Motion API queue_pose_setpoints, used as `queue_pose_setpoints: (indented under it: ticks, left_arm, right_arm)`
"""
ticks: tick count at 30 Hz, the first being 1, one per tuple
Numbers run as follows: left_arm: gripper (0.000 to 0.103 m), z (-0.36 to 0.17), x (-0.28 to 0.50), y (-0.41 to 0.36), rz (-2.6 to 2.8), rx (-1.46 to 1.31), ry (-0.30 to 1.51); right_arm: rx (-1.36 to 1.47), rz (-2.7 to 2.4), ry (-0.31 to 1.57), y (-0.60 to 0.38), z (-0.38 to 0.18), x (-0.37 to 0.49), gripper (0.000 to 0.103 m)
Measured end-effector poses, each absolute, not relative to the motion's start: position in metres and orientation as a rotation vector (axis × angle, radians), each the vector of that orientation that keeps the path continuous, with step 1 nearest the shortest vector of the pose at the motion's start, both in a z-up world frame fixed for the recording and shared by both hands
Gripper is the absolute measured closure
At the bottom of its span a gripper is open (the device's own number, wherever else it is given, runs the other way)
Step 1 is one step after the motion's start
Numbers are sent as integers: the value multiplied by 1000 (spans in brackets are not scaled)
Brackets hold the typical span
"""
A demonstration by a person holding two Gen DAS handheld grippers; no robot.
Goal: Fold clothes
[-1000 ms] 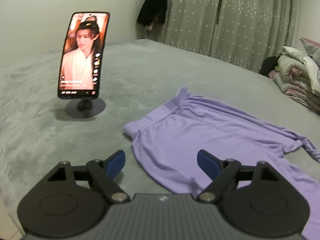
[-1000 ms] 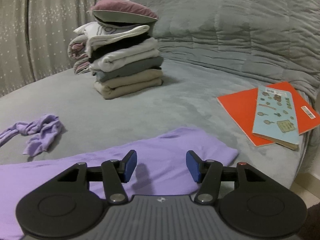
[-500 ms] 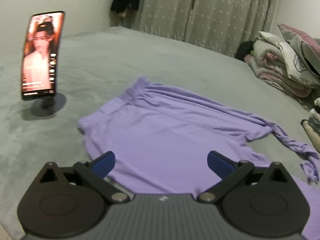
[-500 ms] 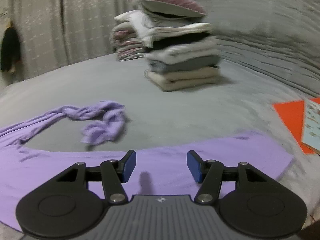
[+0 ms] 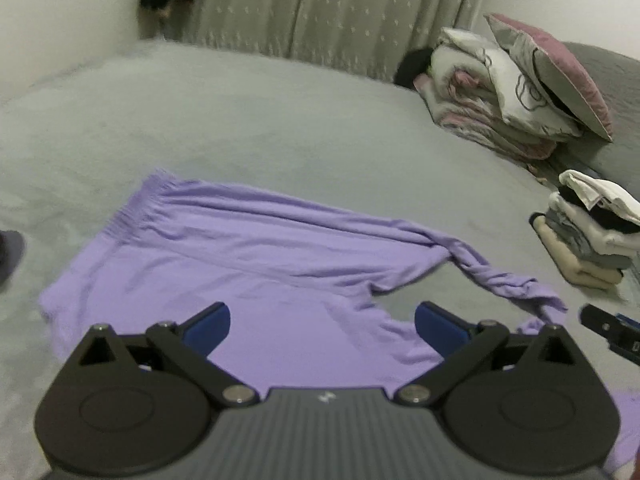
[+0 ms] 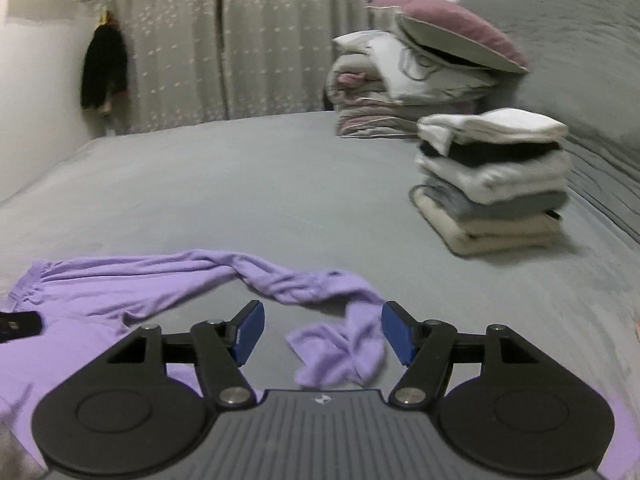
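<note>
Left wrist view: my left gripper (image 5: 322, 330) is spread wide and empty, blue pads hovering over the near half of the thin lilac knit trousers (image 5: 248, 256). They lie flat on the grey plush bedspread (image 5: 260, 120), gathered waistband at far left, legs running right. The far leg twists into a rope toward its cuff (image 5: 508, 280). A squared stack of folded beige, grey and white clothes (image 5: 588, 236) sits at right, well apart. The tip of my other tool shows at the right edge.

Right wrist view: my right gripper (image 6: 322, 334) is likewise released, holding nothing, with the crumpled cuff end (image 6: 340, 352) lying between and just beyond its pads. The twisted leg runs from there back left toward the waistband (image 6: 32, 284). Bedding and a mauve pillow (image 6: 452, 32) are piled behind the stack.

Judgement: the trousers are not yet a tidy fold. To do this well I would pinch the cuff low, taking both layers, draw it out straight to undo the twist, and keep my left claw pinning the body so the thin fabric does not drag across the plush.
</note>
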State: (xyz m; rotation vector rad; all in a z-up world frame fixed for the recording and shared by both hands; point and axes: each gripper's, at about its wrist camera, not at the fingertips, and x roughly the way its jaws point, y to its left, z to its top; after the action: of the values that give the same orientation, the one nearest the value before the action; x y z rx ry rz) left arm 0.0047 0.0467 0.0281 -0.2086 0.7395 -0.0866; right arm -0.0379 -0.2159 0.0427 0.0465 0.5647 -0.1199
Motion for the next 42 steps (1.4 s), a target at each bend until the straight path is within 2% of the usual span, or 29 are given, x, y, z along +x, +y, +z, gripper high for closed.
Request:
queue_pose_setpoints:
  ticks: [7,12,18,28,33,36,37,38,40,42]
  left_arm:
    - [0,23,38,30,-158,-223,798]
    - [0,2,44,30,-144,-177,752]
    - [0,0,53,30,-148,-166,728]
    - [0,0,67,31,-156,-203,680]
    - [1,0,67,25,-185,-190,654]
    - [1,-1,67,20,-199,-174,641]
    - [1,-1,67,18,-199,-165,641]
    - [1,-1,67,16,-199,-158,641]
    - [1,-2,66,15,-198,-148,641]
    - [1,-3,65,14,-195,-146,641]
  right_arm:
    - [-34,-2,585,-200,44,2,34]
    - [-45,7,591,-200,32,16,34]
    - [20,-42,693,-224,20,36,34]
    - [83,-36,650,-248,8,54,35]
    - [105,-62,671,-254,1,58,46]
    - [101,-69,676,-257,2,58,60]
    - [96,-65,681,-257,1,57,67]
    - [94,-57,688,-257,1,58,80]
    - [97,-43,703,-258,0,59,93]
    - [108,-51,702,-260,0,58,96]
